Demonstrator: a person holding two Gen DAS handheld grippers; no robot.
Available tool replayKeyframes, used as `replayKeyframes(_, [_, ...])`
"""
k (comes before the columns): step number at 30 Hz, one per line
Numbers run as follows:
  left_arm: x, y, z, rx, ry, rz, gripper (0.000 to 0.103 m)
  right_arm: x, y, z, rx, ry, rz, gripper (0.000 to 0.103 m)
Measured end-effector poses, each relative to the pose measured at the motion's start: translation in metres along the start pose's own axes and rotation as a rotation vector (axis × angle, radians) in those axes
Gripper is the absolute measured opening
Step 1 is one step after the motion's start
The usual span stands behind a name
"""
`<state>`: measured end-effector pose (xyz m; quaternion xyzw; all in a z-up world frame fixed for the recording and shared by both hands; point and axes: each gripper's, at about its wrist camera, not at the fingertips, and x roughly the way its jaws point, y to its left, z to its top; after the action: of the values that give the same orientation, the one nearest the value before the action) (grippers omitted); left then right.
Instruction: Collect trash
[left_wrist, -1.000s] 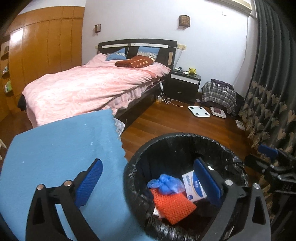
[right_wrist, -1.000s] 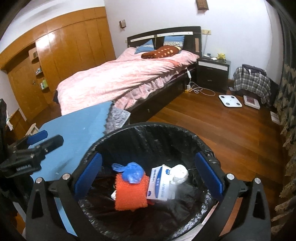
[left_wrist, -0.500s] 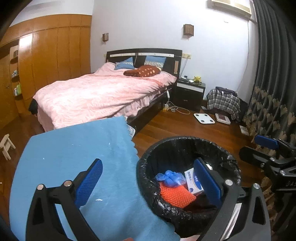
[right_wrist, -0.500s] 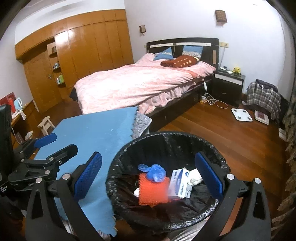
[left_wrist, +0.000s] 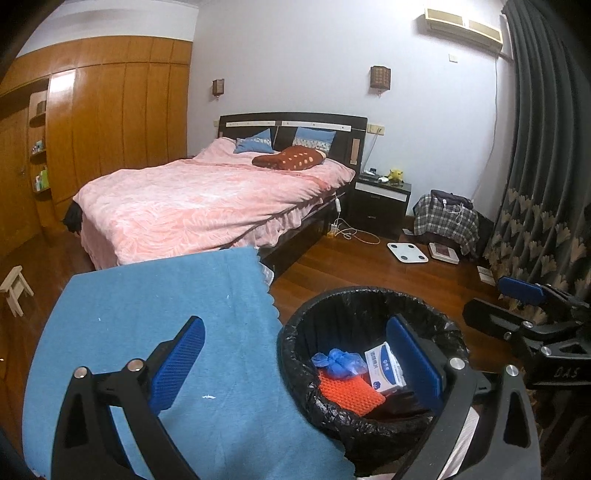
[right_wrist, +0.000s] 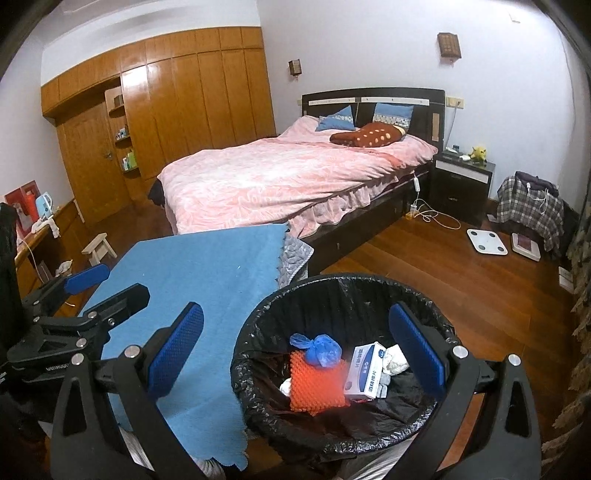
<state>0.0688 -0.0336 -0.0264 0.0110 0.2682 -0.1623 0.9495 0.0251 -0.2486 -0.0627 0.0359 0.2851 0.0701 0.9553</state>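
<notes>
A black-lined trash bin (left_wrist: 325, 406) (right_wrist: 258, 402) stands on the wood floor beside a blue-covered table (left_wrist: 155, 332) (right_wrist: 207, 269). Inside it lie an orange textured pad (left_wrist: 349, 393) (right_wrist: 314, 386), a blue plastic bag (left_wrist: 338, 362) (right_wrist: 319, 349), a white and blue box (left_wrist: 382, 367) (right_wrist: 364, 373) and crumpled white paper (right_wrist: 395, 360). My left gripper (left_wrist: 295, 363) is open and empty, raised above the table edge and bin. My right gripper (right_wrist: 295, 350) is open and empty above the bin's near rim. Each gripper also shows in the other's view, the right gripper (left_wrist: 524, 306) and the left gripper (right_wrist: 88, 291).
A bed with a pink cover (left_wrist: 207, 206) (right_wrist: 288, 177) fills the middle of the room. Beyond it are a dark nightstand (left_wrist: 380, 206), a plaid bundle (left_wrist: 445, 221), a white scale (left_wrist: 406, 253) and a cable on the floor. A small wooden stool (right_wrist: 99, 245) and wardrobe (left_wrist: 96, 122) stand left; curtains (left_wrist: 543, 166) hang right.
Both grippers have risen and drawn back from the bin, so it looks smaller and lower and more of the room shows. Both stay open and empty. The bin's contents lie unchanged.
</notes>
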Motion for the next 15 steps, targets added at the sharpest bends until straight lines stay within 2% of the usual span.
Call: replayKeyframes(15, [-0.0034,0.0014,-0.0008,0.000,-0.005,0.002,0.097,-0.0002,0.0022,-0.0008,0.003,0.004,0.000,0.098])
